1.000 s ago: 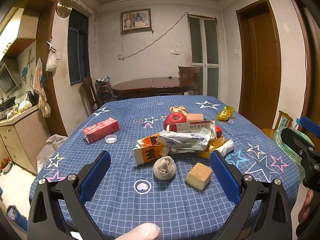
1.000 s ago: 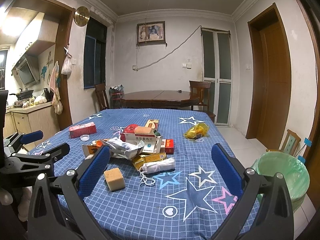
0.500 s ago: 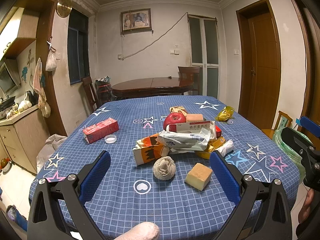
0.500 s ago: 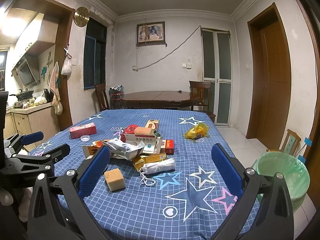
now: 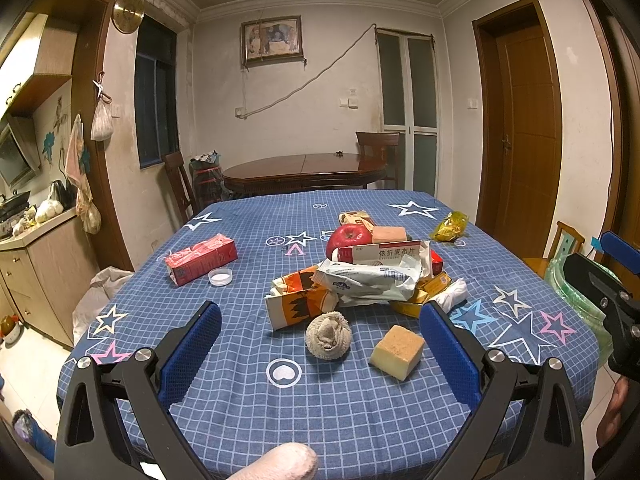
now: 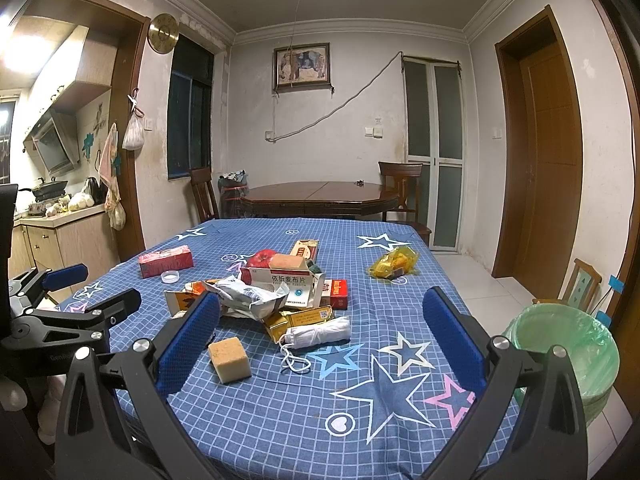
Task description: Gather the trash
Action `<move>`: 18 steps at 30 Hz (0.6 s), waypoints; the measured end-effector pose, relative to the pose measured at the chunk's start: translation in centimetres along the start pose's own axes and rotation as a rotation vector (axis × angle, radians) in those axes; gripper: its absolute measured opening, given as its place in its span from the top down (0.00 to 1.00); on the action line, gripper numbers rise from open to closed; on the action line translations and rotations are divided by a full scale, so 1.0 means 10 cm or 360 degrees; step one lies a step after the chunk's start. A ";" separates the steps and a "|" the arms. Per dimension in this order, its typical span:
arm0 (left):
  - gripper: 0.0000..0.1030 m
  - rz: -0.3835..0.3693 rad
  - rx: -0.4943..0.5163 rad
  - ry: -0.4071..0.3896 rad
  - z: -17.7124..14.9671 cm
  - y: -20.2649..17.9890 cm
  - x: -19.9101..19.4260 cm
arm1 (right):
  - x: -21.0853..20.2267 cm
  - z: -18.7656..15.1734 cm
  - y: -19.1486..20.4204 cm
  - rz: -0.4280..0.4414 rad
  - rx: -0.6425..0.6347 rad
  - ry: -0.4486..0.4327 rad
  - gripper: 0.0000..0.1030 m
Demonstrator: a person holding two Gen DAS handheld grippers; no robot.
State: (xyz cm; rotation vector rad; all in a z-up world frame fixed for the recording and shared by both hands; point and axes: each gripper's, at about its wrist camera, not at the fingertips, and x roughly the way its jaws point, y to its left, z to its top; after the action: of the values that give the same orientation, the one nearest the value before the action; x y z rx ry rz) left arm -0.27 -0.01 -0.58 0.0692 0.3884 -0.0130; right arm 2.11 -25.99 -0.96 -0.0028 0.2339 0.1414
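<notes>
Left wrist view first: the left gripper [image 5: 320,332] is held above the near edge of the worktop [image 5: 248,396], its blue fingers [image 5: 192,354] spread wide and nothing gripped between them. Framed in that gap are a balled-up grey cloth wad [image 5: 329,335] and, just to its right, a tan sponge block [image 5: 397,352], the two near each other but apart. Behind them a heap of trash is seen: a torn orange carton [image 5: 298,303], a crumpled white wrapper [image 5: 368,278], a white medicine box [image 5: 386,253] and a red apple [image 5: 349,237] at the back. A red carton [image 5: 201,258] lies well to the left with a small white cap [image 5: 220,277] just beside it. A yellow wrapper [image 5: 450,227] sits alone at the far right.

Over on the right wrist view, the right gripper [image 6: 320,332] is likewise held released, fingers [image 6: 452,334] wide, nothing grasped. A rolled white face mask [image 6: 318,333] is seen lying at the front of the heap. A green-lined trash bin [image 6: 568,354] stands on the floor off the worktop's right edge.
</notes>
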 end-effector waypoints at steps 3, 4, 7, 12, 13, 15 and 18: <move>0.04 -0.0001 -0.0001 0.0001 0.01 0.00 0.00 | 0.00 0.01 -0.01 0.0000 0.0002 0.0002 0.05; 0.04 -0.0001 -0.0002 0.0001 0.00 0.00 0.00 | 0.00 0.01 0.00 0.0000 0.0001 0.0002 0.05; 0.04 -0.0002 -0.0003 0.0005 0.00 0.00 0.00 | -0.01 0.03 0.01 0.0001 0.0000 0.0002 0.05; 0.04 -0.0041 -0.0034 0.0031 -0.08 0.00 0.10 | -0.01 0.03 0.03 0.0008 -0.0009 0.0010 0.05; 0.04 -0.0054 -0.0041 0.0036 -0.10 0.03 0.12 | -0.01 0.03 0.03 0.0009 -0.0013 0.0011 0.05; 0.04 -0.0067 -0.0043 0.0051 -0.05 0.11 0.18 | -0.01 0.04 0.05 0.0019 -0.0023 0.0018 0.05; 0.04 -0.0052 -0.0054 0.0076 -0.03 0.26 0.24 | 0.00 0.06 0.07 0.0031 -0.0041 0.0033 0.05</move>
State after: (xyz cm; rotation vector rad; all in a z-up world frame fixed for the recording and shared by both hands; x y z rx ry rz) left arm 1.89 2.63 -1.61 0.0299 0.4373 -0.0374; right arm 2.11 -25.30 -0.40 -0.0272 0.2528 0.1639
